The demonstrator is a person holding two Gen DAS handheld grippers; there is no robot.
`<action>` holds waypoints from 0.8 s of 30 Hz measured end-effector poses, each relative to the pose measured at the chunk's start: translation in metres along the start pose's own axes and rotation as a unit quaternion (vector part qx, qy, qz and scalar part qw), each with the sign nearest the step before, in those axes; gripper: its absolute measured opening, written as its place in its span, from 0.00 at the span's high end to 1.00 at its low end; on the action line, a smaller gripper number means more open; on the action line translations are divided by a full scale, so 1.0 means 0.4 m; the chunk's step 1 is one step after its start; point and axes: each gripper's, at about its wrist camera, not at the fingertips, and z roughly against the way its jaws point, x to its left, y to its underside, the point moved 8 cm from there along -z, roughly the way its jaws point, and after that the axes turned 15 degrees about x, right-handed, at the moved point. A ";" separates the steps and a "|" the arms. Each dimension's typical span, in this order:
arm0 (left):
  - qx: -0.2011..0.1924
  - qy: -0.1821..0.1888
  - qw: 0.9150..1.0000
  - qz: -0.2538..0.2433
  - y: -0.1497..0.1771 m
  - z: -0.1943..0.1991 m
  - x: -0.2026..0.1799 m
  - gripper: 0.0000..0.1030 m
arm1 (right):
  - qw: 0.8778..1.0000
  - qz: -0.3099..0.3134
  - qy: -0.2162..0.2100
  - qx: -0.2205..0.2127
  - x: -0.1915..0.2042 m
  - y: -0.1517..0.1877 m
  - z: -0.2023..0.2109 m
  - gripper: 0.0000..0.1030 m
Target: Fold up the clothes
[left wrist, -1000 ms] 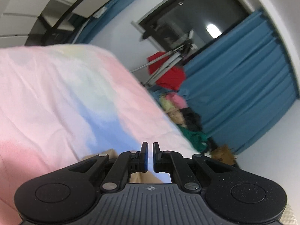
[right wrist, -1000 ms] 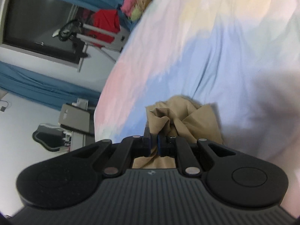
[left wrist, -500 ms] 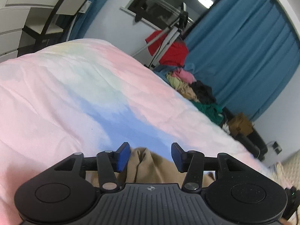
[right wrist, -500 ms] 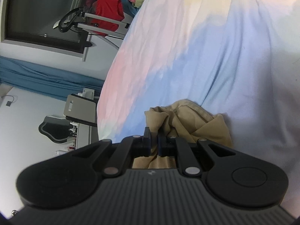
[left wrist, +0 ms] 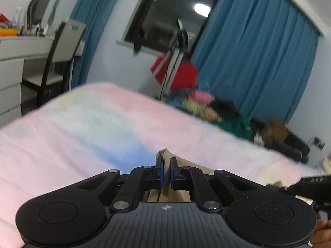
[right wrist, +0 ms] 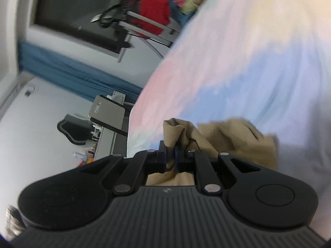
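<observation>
Early stage. Left gripper (left wrist: 166, 172) pinches a tan garment (left wrist: 180, 163) edge, jaws narrow; right gripper (right wrist: 170, 159) clamps another bunch. Garment lies crumpled at 6 o'clock on the pastel bedsheet (left wrist: 82, 128). No fold visible; spreading and folding remain.

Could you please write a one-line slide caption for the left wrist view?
Left gripper pinches a fold of the tan garment above the pastel bedspread.

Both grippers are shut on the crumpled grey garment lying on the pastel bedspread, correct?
Not quite: the crumpled garment is tan, not grey, as the right wrist view shows. The rest holds: the left gripper and right gripper are both shut on it, over the pastel bedspread.
</observation>
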 end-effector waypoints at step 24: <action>0.009 0.004 0.998 -0.060 0.030 0.041 -0.048 0.48 | 0.942 0.269 0.203 -0.001 0.075 0.054 -0.038 0.63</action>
